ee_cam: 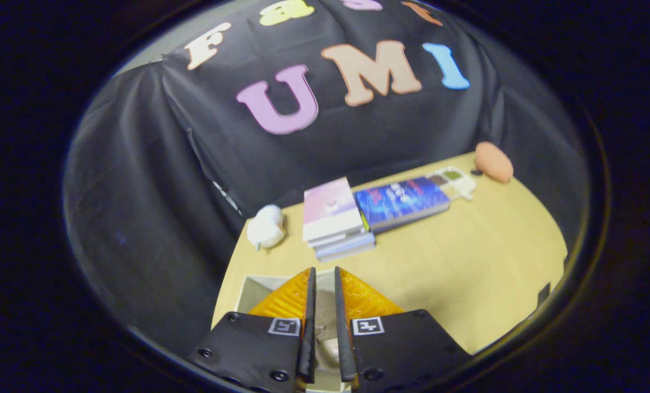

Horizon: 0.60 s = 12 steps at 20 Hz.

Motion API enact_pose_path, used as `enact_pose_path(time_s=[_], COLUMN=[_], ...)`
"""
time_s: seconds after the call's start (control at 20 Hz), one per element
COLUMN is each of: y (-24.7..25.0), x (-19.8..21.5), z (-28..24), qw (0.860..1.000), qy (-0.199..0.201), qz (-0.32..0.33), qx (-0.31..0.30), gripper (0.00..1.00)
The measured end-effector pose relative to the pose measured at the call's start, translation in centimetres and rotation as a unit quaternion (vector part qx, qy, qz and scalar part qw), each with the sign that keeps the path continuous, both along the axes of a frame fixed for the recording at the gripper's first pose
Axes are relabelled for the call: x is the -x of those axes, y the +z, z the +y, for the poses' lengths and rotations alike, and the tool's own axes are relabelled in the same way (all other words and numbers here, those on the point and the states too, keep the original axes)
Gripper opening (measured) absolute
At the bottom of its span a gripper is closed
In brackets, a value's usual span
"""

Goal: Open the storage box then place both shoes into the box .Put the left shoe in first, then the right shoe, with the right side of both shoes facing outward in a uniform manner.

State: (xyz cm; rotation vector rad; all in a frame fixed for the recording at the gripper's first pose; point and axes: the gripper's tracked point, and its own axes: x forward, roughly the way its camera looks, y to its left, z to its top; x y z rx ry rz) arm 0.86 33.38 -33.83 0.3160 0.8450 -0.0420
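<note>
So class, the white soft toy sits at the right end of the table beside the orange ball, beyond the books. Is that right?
Not quite. In the gripper view the white soft toy sits beside the stacked books, at the opposite end from the orange ball.

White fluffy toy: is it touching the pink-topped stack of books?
Apart. Gripper view: bare wooden table shows between white fluffy toy and book stack, beyond the gripper, fingers close-set over the white box.
</note>
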Motion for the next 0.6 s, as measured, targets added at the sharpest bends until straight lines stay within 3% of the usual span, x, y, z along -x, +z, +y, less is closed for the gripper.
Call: enact_pose_path(time_s=[0.15,0.4,0.6], y=[4.1,9.2,11.1], x=[-2.5,-4.5,-4.6], z=[-2.1,-5.1,-5.9], qw=[0.995,0.976,0.969], qy=[0.015,0.037,0.038], qz=[-0.083,-0.168,-0.2], qx=[0.052,0.137,0.144], gripper=[0.21,0.21,0.21])
